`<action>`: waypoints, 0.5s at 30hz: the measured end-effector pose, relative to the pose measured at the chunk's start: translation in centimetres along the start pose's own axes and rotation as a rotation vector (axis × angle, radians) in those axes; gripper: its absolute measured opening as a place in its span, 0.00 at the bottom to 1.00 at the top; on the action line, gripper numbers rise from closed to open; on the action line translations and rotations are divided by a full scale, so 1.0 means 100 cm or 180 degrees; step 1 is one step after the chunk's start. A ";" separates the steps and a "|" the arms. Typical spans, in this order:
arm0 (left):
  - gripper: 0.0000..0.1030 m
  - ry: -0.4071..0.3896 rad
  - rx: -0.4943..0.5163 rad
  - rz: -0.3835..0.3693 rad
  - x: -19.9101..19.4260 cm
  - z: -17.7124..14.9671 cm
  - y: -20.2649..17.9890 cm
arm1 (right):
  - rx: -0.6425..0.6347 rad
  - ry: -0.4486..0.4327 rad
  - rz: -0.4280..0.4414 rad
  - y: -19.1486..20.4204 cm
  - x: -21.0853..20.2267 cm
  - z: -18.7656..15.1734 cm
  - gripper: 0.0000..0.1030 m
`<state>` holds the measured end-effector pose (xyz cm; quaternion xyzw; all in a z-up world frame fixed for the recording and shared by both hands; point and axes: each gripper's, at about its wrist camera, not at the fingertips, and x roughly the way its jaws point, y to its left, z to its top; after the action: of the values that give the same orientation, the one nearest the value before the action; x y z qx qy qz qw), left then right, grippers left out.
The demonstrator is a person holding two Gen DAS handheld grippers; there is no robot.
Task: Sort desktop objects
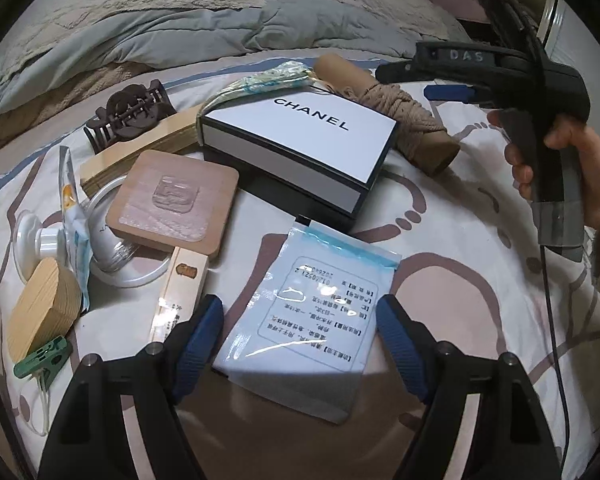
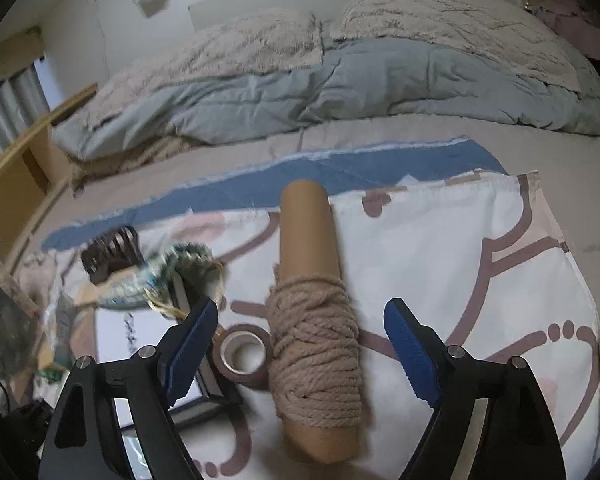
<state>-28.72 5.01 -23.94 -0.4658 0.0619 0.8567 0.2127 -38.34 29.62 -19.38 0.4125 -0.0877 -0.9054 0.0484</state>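
left wrist view is showing one pouch (image 1: 312, 312) lying between the spread left gripper (image 1: 300, 340); the spread right gripper (image 2: 300, 344) is straddling one spool (image 2: 314, 320) beside one tape roll (image 2: 242, 356).

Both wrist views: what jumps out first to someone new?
The white CHANEL box sits mid-clutter on the patterned sheet, with a printed zip bag lying between the open left gripper fingers. In the right wrist view, the open right gripper straddles a cardboard tube wound with rope, a tape roll just left of it.
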 end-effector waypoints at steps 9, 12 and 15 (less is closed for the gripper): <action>0.77 -0.0034 0.0099 0.0106 0.002 -0.002 -0.006 | 0.0149 0.0417 0.0078 -0.016 0.023 -0.025 0.53; 0.77 -0.0043 0.0087 0.0093 0.002 -0.002 -0.004 | 0.0052 0.0455 0.0128 -0.015 0.019 -0.031 0.51; 0.77 -0.0055 0.0083 0.0085 0.003 -0.001 -0.003 | -0.0019 0.0522 0.0133 -0.012 0.013 -0.040 0.51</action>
<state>-28.61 5.33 -24.22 -0.4547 0.0774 0.8626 0.2078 -36.23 30.07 -23.13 0.4832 -0.0893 -0.8677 0.0756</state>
